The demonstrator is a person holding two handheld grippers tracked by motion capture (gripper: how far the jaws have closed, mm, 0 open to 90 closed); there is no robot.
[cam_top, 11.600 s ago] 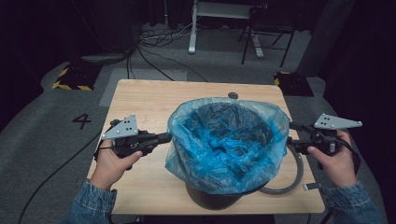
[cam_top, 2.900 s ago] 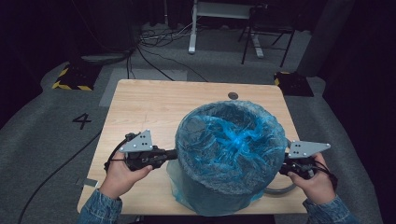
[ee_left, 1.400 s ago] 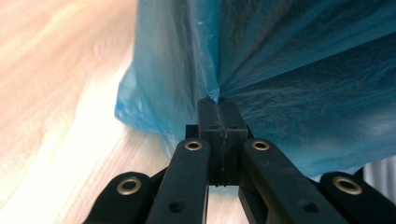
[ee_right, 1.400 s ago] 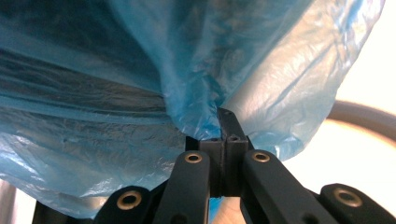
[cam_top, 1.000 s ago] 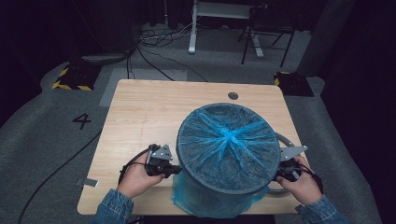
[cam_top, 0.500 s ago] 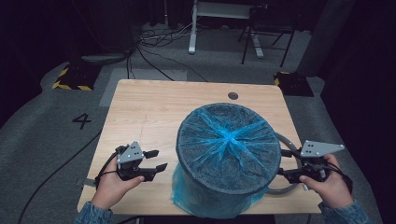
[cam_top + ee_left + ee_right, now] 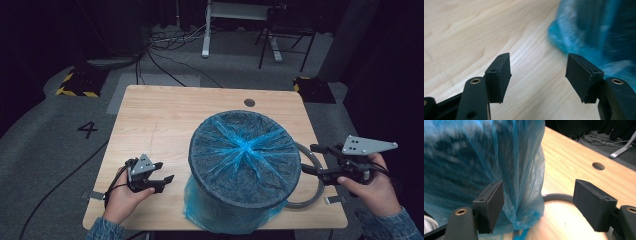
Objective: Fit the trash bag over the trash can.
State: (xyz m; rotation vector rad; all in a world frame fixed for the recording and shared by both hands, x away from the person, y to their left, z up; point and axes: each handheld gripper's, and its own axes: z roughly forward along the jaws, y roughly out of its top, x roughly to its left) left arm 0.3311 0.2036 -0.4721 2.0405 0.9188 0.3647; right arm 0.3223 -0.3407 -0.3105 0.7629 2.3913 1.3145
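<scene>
The bin stands on the table, toward its near right part, with the bag over its mouth and hanging down its sides to the tabletop. The ring lies flat on the table at the bin's right, partly behind it. The hole sits in the tabletop beyond the bin, near the far edge. The left gripper is left of the bin, near the table's near edge, apart from the bag. The right gripper is right of the bin, above the ring. Cables lie on the floor beyond the table, and the number 4 lies on the floor to its left.
</scene>
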